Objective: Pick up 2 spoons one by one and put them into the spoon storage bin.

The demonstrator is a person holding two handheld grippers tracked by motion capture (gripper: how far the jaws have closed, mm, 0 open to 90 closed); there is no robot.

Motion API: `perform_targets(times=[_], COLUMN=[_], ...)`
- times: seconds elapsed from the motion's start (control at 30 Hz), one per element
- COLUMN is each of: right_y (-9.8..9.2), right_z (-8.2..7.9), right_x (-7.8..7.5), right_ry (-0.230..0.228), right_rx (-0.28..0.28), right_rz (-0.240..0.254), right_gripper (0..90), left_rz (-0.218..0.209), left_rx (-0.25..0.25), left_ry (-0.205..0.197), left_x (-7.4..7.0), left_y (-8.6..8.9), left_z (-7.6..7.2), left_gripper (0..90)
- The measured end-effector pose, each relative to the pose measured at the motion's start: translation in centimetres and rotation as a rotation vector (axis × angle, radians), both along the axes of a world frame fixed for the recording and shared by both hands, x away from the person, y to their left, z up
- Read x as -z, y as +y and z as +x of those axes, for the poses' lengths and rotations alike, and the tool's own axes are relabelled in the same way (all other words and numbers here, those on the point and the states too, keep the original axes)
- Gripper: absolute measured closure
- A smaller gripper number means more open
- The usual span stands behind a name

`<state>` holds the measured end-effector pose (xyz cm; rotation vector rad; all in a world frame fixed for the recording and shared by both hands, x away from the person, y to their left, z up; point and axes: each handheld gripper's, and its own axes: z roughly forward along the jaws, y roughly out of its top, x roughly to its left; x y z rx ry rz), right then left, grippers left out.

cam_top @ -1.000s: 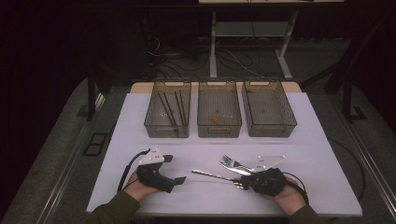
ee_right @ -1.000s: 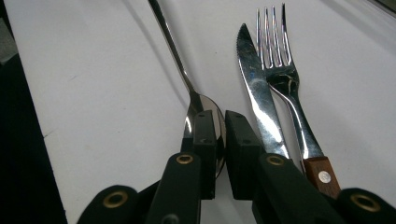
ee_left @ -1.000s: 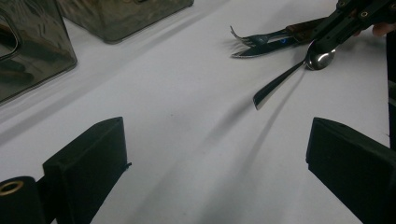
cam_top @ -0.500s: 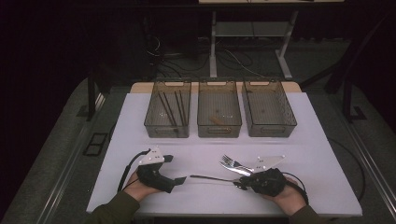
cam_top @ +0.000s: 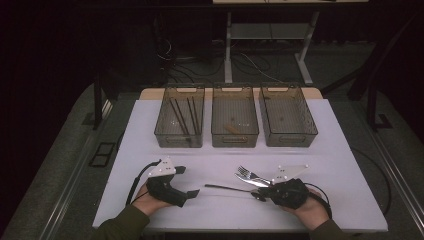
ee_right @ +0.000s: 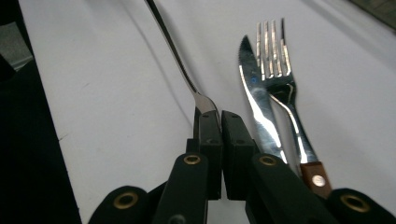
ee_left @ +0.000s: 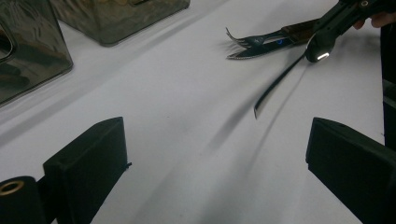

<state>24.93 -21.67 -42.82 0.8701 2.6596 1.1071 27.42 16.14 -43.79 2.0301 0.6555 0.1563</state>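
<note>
At the lower right of the high view the right gripper [cam_top: 258, 195] lies low over the white worktop [cam_top: 340, 170], jaws pinched on a spoon [cam_top: 227, 189] whose slim handle juts left. At lower left, the left gripper [cam_top: 192, 192] rests level, jaws wide — nothing between them. Just beyond the spoon lie a knife [ee_right: 257, 100] and a fork [ee_right: 280, 88], touching. Farther up stand three bins [cam_top: 235, 117] — well apart from both hands.
</note>
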Motion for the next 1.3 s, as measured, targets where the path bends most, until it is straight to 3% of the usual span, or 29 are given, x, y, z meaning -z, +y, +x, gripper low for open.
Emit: perform_targets(times=[0.33, 0.4, 0.8, 0.97, 1.3], right_y=[-0.9, -1.1, -1.7, -2.0, -3.1], right_z=[0.4, 0.4, 0.9, 1.2, 2.7], right_x=[-0.6, -0.7, -1.5, -1.9, -3.1], right_ry=[-0.006, -0.002, -0.024, -0.049, -0.053], right_rx=[0.062, 0.077, 0.105, 0.142, 0.238], right_rz=[0.014, 0.023, 0.032, 0.042, 0.075], right_gripper=[87.5, 87.5, 87.5, 87.5, 87.5], left_rz=[-0.003, 0.018, 0.019, 0.018, 0.004], left_rx=[0.007, 0.011, 0.009, 0.009, 0.002], left_ry=[-0.010, -0.021, -0.022, -0.021, -0.014], left_x=[0.0, 0.0, 0.0, 0.0, 0.0], left_y=[-0.1, -0.1, -0.1, -0.1, -0.1], left_z=[-0.1, -0.2, -0.2, -0.2, -0.2], left_gripper=[4.3, 4.3, 4.3, 4.3, 4.5])
